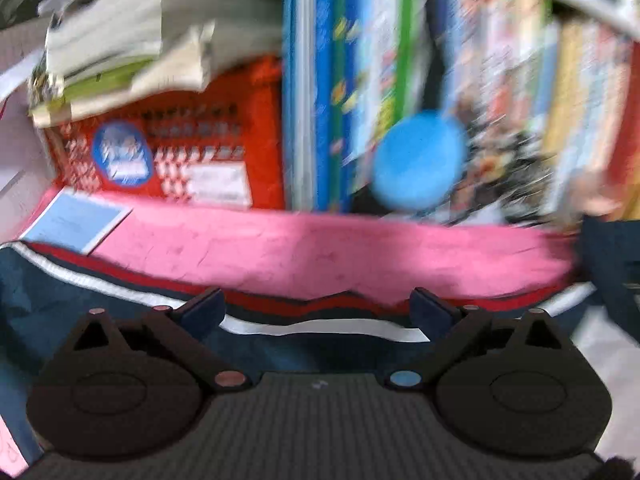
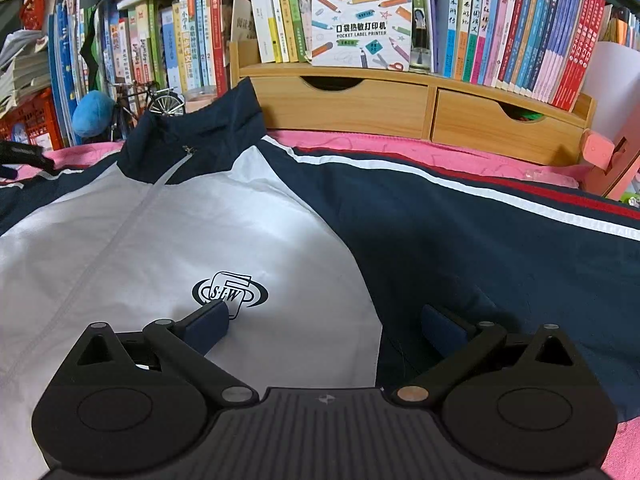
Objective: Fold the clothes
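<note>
- Right gripper [image 2: 324, 322]: jaws spread wide, holding nothing; both tips hang low over the jacket [image 2: 224, 232], whether touching the cloth I cannot tell.
- Its left fingertip [image 2: 210, 322] lies at the printed oval logo [image 2: 230, 292] on the white chest panel; the other tip is over the navy sleeve [image 2: 460, 240].
- Left gripper [image 1: 316, 308]: jaws also wide apart and empty, poised over a navy sleeve edge with white and red stripes [image 1: 320, 314]. This view is heavily blurred.
- The jacket lies front up, spread flat on a pink cloth [image 2: 440, 156] covering the bench; zip closed, dark collar standing toward the back.
- The navy sleeve runs out to the right, 1 white and 1 red stripe along its far edge.
- Behind the jacket: a wooden 2-drawer organizer [image 2: 400, 108], with a white label-printer box [image 2: 361, 30] and a row of books [image 2: 532, 32] on top.
- Far left: a small model bicycle [image 2: 154, 100], a blue plush [image 2: 93, 114], a red crate [image 1: 172, 148] under stacked papers.
</note>
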`<state>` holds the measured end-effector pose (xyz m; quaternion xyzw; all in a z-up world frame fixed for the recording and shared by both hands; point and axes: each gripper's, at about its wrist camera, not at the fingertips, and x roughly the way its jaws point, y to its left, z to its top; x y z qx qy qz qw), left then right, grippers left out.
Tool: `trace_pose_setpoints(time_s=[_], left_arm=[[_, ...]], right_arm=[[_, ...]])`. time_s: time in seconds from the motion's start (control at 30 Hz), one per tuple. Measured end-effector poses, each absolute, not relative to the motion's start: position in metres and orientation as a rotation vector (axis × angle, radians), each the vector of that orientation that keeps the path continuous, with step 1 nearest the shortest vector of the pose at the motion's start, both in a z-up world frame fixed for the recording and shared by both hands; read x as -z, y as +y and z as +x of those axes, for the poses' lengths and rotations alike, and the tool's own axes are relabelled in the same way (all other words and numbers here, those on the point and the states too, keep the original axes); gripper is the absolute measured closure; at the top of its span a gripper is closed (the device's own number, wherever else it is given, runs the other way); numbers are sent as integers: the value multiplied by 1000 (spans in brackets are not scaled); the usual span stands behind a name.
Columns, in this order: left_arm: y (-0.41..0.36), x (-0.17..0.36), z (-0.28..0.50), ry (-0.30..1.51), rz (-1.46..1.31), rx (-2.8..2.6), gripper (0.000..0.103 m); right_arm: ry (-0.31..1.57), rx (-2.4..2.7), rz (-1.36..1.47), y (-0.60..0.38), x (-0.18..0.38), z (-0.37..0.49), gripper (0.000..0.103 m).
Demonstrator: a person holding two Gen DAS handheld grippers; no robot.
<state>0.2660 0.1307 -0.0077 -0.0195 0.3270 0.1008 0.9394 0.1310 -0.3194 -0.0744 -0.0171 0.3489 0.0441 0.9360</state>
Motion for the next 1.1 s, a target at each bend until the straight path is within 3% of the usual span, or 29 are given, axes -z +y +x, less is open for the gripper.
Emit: trace_pose_setpoints(time_s=[0.13, 0.3, 0.63, 0.73, 0.9, 1.1], left_arm=[[96, -15, 228, 600, 51, 19, 3], [21, -4, 213, 661, 141, 326, 3], [-148, 50, 279, 742, 328, 366, 1], [-162, 58, 319, 784, 191, 290, 0], [-173, 58, 334, 768, 187, 274, 0], [-143, 26, 279, 751, 120, 293, 2]], right_arm=[[713, -91, -35, -320, 74, 131, 0], [714, -92, -36, -320, 74, 131, 0], [715, -91, -33, -320, 73, 131, 0], [715, -91, -33, -319, 72, 132, 0], [716, -90, -31, -319, 72, 132, 0], [717, -89, -29, -319, 71, 132, 0]])
